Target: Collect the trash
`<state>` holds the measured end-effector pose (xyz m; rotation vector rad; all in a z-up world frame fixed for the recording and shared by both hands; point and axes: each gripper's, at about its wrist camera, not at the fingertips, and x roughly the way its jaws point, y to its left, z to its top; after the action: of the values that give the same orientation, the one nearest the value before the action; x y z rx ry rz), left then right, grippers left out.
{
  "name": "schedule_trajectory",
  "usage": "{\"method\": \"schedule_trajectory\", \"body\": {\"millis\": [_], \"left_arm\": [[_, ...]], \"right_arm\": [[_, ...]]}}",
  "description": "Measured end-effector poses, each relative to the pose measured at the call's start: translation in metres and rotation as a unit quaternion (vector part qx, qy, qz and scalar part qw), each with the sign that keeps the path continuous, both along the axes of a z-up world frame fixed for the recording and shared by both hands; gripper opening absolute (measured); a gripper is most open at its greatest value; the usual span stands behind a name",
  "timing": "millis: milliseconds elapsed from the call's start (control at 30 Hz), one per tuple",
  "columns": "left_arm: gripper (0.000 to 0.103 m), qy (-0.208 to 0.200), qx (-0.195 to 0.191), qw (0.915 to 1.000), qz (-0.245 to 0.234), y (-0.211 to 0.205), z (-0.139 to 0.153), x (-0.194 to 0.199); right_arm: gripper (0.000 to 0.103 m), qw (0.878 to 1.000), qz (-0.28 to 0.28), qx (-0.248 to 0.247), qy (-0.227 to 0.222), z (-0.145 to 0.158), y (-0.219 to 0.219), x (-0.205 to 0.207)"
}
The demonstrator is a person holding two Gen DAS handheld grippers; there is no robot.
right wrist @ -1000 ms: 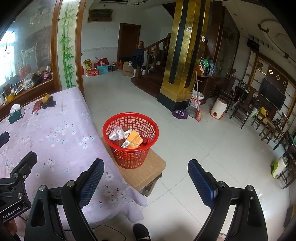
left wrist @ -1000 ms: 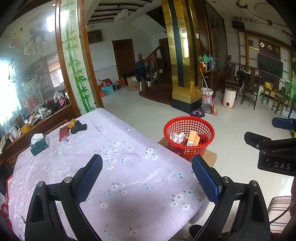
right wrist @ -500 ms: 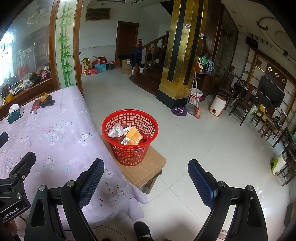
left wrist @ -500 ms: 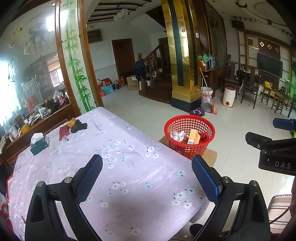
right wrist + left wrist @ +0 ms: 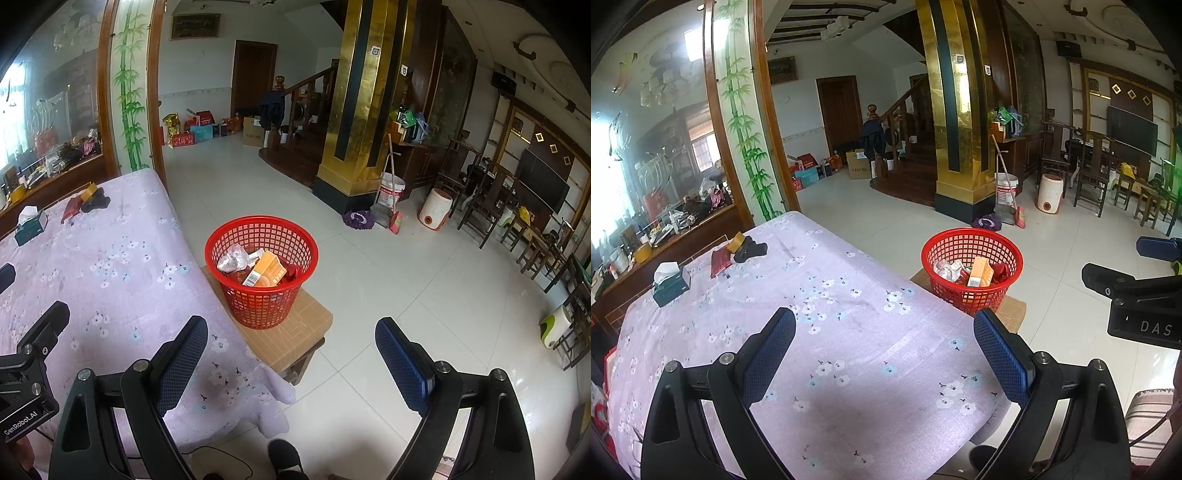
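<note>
The red basket (image 5: 261,273) stands upright, mouth facing up, on a low brown stool (image 5: 291,339) just beside the table's right edge. It holds the collected trash: an orange carton (image 5: 266,274) lies tilted inside, its long axis running from the near-left, where a white barcode panel shows, up toward the far-right; crumpled silvery wrapping (image 5: 233,258) sits at its left, and red wrappers (image 5: 293,272) at its right. The print on the carton is too small to read. In the left wrist view the same basket (image 5: 971,267) shows past the table corner, the carton (image 5: 980,272) standing more on end with the barcode low.

The left gripper (image 5: 884,360) hangs above the table (image 5: 827,332), which is covered with a lilac cloth printed with small flowers; its blue-padded fingers (image 5: 770,356) are spread wide with nothing between them. The right gripper (image 5: 291,363) is likewise spread wide and empty, hovering over the table corner, the stool and the white floor tiles; a dark shoe (image 5: 284,458) shows below it.

At the table's far end lie a dark green tissue box (image 5: 670,284), a dark red packet (image 5: 720,260), a roll of brown tape (image 5: 736,242) and a black object (image 5: 750,250).

Writing: the body of the right gripper, seen at the edge of the left view, reads "DAS" (image 5: 1154,326), cut off by the frame; the left gripper's body in the right view reads "GenRobot.AI" (image 5: 20,421)
</note>
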<state>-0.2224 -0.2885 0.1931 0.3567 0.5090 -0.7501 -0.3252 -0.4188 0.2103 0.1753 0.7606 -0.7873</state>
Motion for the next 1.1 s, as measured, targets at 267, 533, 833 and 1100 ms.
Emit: {"method": "schedule_trajectory", "body": {"millis": [267, 533, 833, 1100], "left_arm": [[0.096, 0.001, 0.000, 1.0000, 0.000, 0.002, -0.001, 0.000], [0.096, 0.002, -0.001, 1.0000, -0.001, 0.001, 0.000, 0.000], [0.096, 0.021, -0.004, 0.9998, -0.003, 0.005, -0.006, 0.005], [0.096, 0.078, 0.006, 0.9948, 0.064, 0.041, -0.030, 0.040]], "right_arm": [[0.095, 1.000, 0.000, 0.000, 0.001, 0.000, 0.000, 0.000], [0.095, 1.000, 0.000, 0.000, 0.002, 0.000, 0.000, 0.000], [0.095, 1.000, 0.002, 0.001, 0.004, -0.004, -0.001, 0.001], [0.095, 0.999, 0.022, 0.032, 0.013, -0.021, -0.002, 0.029]]}}
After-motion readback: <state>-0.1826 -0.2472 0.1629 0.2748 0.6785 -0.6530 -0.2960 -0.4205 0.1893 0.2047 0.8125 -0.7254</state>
